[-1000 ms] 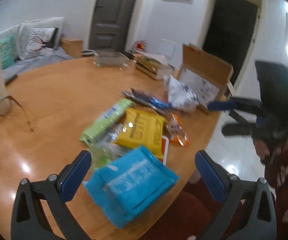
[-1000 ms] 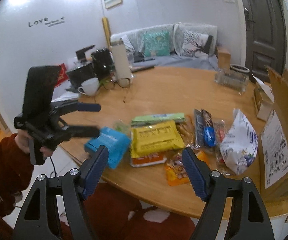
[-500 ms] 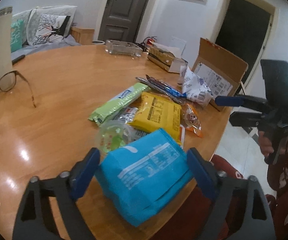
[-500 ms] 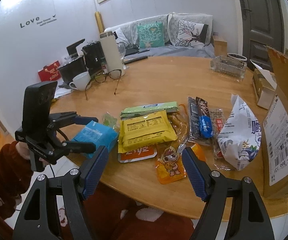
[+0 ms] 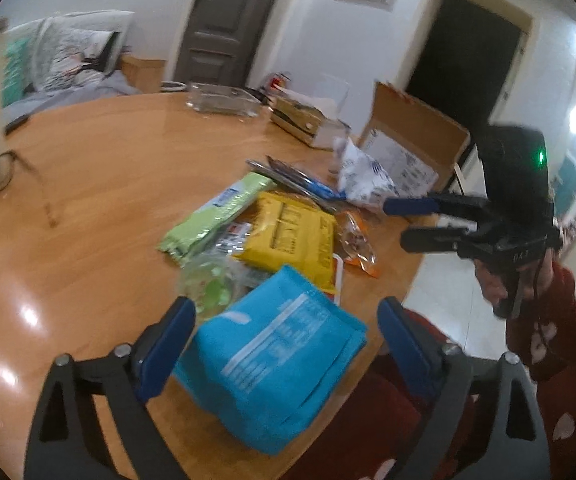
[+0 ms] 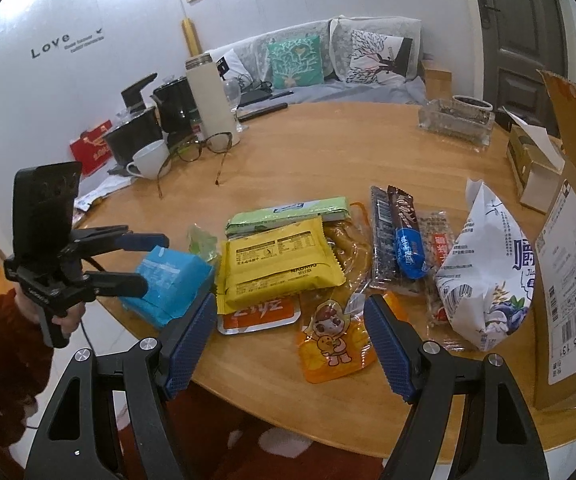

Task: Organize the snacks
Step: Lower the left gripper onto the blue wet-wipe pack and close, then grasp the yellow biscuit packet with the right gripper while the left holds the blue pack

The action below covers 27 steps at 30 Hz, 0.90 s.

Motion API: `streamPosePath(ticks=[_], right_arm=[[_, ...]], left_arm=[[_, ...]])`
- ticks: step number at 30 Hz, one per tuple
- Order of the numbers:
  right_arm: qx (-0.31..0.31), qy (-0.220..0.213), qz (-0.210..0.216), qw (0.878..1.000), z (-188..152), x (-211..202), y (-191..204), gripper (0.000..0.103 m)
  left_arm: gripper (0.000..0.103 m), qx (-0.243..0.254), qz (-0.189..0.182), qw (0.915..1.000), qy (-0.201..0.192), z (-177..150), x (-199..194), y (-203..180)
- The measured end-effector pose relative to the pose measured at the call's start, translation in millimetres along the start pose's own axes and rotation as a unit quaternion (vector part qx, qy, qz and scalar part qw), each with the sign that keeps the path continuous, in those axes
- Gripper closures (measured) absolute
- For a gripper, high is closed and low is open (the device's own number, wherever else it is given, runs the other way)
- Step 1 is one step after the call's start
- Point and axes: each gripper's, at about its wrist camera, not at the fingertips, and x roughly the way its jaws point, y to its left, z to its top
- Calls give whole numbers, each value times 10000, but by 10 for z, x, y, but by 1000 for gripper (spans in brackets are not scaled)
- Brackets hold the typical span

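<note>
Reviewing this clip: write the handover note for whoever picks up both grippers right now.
Left gripper: jaws opening, either side of the blue snack packet at the table's near edge, not gripping it.
Right gripper: open, empty, hovering above the orange cartoon pouch.
Snacks lie loose on the round wooden table: yellow packet, green wafer bar, dark chocolate bars, white blueberry bag. Open cardboard box stands beside them.
Done: nothing sorted. Left: everything.
</note>
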Motion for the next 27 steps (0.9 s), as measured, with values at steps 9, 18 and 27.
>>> streamPosePath(ticks=[9, 18, 27], right_arm=[[-435, 166, -111, 9989, 134, 160, -26, 29], [59, 618, 866, 9943, 132, 435, 14, 32], [378, 774, 585, 9946, 209, 707, 77, 33]], left_arm=[[3, 800, 323, 9950, 498, -59, 183, -194], [34, 524, 603, 9956, 491, -251, 140, -132], [37, -51, 1115, 9938, -22, -384, -125, -83]])
